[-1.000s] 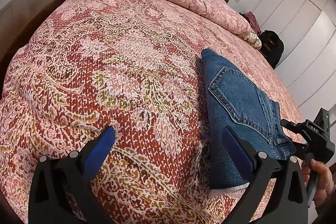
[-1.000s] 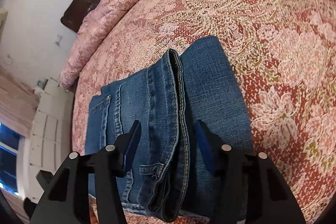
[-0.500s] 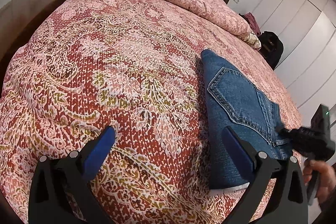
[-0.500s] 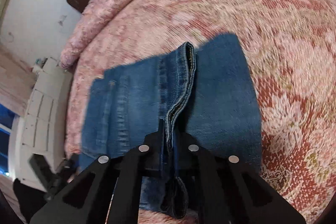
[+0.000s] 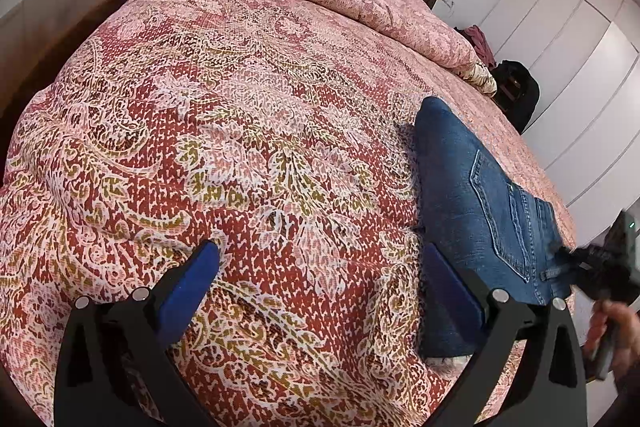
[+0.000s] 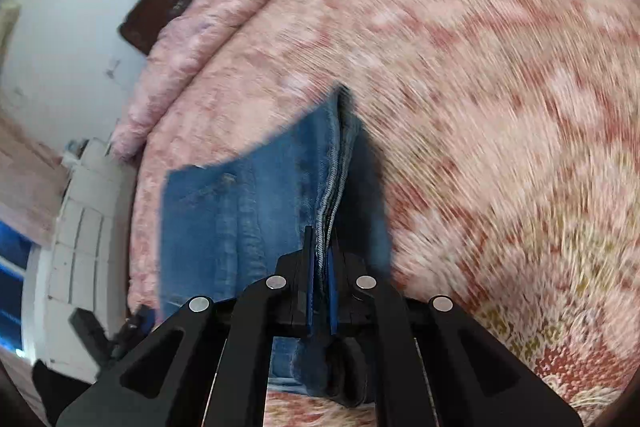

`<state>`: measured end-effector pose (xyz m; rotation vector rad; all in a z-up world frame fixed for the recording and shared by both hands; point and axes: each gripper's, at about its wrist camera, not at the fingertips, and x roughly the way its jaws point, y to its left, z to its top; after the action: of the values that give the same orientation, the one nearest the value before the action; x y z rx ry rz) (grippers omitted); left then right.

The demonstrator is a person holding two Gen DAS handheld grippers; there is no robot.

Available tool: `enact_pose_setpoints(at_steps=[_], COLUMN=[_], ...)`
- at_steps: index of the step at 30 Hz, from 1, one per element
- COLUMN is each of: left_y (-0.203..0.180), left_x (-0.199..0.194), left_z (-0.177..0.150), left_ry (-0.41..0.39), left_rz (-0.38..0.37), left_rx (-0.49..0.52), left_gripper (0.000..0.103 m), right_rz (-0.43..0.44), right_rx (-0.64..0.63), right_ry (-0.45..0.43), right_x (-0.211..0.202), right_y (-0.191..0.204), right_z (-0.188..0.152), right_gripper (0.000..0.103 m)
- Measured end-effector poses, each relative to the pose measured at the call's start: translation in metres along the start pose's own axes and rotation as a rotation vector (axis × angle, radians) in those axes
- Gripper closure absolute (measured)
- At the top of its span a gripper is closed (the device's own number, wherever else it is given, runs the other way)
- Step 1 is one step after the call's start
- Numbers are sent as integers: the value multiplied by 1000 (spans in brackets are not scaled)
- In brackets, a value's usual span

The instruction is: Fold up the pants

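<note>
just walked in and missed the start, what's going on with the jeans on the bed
A person is folding a pair of jeans on the patterned bedspread, with a claw in each hand. The right claw is shut on the stacked edge of the folded denim and appears to be lifting it; that view is blurred by motion. The left claw is open above the bedspread beside the jeans, holding nothing.

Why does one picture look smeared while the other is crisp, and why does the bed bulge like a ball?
Right wrist view: motion blur streaks the bedspread, while the jeans in the right gripper are soft-edged. Left wrist view: sharp, only the right gripper at the edge blurs. Both: the fisheye lens bulges the bed.
</note>
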<state>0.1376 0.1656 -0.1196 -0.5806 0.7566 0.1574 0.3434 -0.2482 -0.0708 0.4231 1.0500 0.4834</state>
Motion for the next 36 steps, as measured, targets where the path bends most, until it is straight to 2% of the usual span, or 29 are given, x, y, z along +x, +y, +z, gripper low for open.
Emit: enact_pose_setpoints(at_steps=[2,5,6,7,9,10,11,13,14,15,17,19,23,26,29,32,33,34,35,36], left_y=[0,-8,-15,-25,-62,-78,-99,-130,-142,-148,-150,-140,-128,-121,-114,-113,-111,-111,-108,-106], left_x=[-2,-9,-14,-21,-34,-39,-43,-41,-32,-22,6,28,36,41,45,46,46,47,47,47], left_z=[0,3,4,6,10,10,9,3,-1,-4,-7,-7,-3,0,1,1,0,1,-1,0], left_ry=[-1,-18,-40,-71,-121,-130,-133,-100,-67,-31,48,115,116,120,120,111,107,103,101,101], left_rz=[-3,1,-16,-53,-149,-190,-273,-401,-437,-440,-396,-376,-436,-467,-493,-491,-485,-472,-466,-472], left_rx=[-2,3,15,38,158,205,267,346,371,379,361,309,266,231,204,211,216,223,224,221], left_gripper=[2,2,2,2,2,2,2,2,2,2,2,2,2,2,2,2,2,2,2,2], right_rz=[38,41,46,34,8,-45,-88,-78,-59,-10,101,163,326,372,380,256,221,200,210,248], right_rx=[60,65,77,91,103,82,52,29,31,27,3,-101,-307,-436,-486,-488,-465,-428,-385,-328], right_ry=[-15,-4,10,23,33,20,-10,-91,-116,-127,-65,8,131,237,333,403,414,422,414,409], right_x=[2,7,9,10,6,-1,-9,-31,-38,-42,-33,-13,38,91,132,186,197,209,214,216], right_y=[-12,-17,-20,-22,-24,-22,-18,-10,-7,1,19,54,125,176,201,200,194,186,175,163], right_z=[-3,-3,-2,0,3,4,2,2,3,6,15,25,43,55,55,55,54,56,58,60], right_gripper=[99,99,93,79,75,72,72,72,72,72,72,72,72,72,72,72,80,99,103,103])
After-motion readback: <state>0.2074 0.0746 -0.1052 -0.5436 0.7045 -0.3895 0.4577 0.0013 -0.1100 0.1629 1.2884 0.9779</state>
